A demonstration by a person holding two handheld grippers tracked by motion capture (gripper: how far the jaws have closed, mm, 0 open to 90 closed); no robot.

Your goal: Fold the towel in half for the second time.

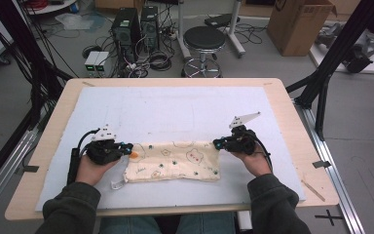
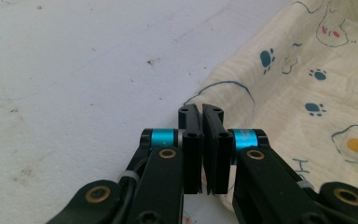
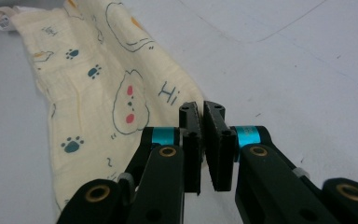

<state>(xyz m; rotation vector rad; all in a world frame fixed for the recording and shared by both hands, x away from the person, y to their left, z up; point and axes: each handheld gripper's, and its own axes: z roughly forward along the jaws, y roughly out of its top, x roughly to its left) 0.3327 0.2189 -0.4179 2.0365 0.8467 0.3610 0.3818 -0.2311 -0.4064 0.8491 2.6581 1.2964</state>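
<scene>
Both hands low at the near edge of the white mat. Our left gripper and right gripper each pinch a far corner of the folded printed cloth, jaws nearly closed with a thin fold of fabric between them. The cloth lies flat between the grippers, centred near us. For a clean fold, we judge both corners should lift together, level, keeping tension even so neither slips.
</scene>
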